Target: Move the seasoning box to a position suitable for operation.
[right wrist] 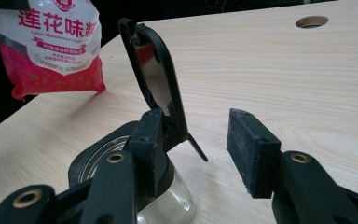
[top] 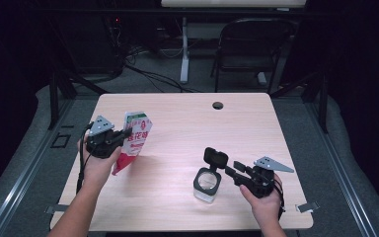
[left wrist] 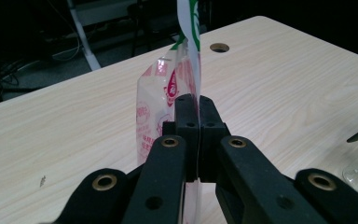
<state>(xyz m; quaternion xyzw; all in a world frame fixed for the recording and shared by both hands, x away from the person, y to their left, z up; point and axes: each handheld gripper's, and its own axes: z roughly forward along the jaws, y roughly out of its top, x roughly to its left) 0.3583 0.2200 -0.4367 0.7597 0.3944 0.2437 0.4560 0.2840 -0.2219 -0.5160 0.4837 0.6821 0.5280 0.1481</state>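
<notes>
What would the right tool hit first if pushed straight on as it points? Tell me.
The right tool points at the glass jar and its raised black lid. One jaw already sits against the jar's rim, so it would likely push that first; depth is unclear.

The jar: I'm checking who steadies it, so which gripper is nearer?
Right. The right gripper sits beside the jar, by its open lid; the left gripper holds the bag far off.

Tabletop [top: 177, 113] evenly and brightly lit from overhead; surroundings dark. Soft shadows fall beneath items. Near fingers [left wrist: 189, 116] in both gripper views slightly blurred. Mild graininess throughout.
</notes>
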